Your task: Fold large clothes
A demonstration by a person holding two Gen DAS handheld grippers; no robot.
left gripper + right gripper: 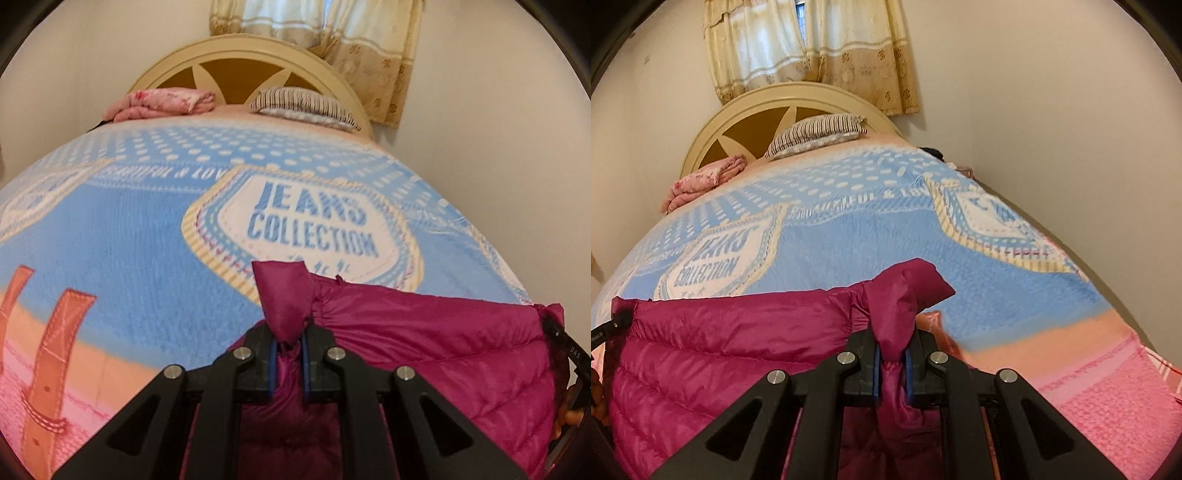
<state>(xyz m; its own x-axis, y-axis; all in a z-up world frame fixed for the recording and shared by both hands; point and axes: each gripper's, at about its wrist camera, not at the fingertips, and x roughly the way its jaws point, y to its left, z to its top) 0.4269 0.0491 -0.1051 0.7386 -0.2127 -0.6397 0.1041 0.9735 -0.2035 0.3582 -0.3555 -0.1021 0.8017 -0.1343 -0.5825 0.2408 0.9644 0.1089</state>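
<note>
We hold a magenta quilted puffer jacket of shiny nylon [443, 339] stretched between our two tools above the near end of the bed. The left gripper [288, 363] has its jaws clamped tight on a bunched corner of the jacket's edge, and a tuft of the fabric stands up above its blue-edged pads [272, 365]. The right gripper [891, 369] is closed the same way on the opposite corner, with a fold of the fabric rising and flopping over to the right above its black fingers. In the left wrist view the jacket's edge runs off to the right, where the tip of the other tool shows at the frame's border; in the right wrist view the same edge runs off to the left. The body of the garment hangs down below both tools, and we cannot tell whether its lower part touches the bed, since the black linkages hide it. Beneath lies a fleecy light-blue blanket with white dots and a shield-shaped "JEANS COLLECTION" patch [147, 229], with orange and pink bands along its near part. At the far end of the bed a black-and-white striped pillow [303, 103] rests against the cream arched wooden headboard with brown cut-out panels [236, 55], and a folded pink floral quilt [162, 101] lies to the left of the pillow. Beige patterned curtains [812, 51] hang on the wall above the headboard.
</note>
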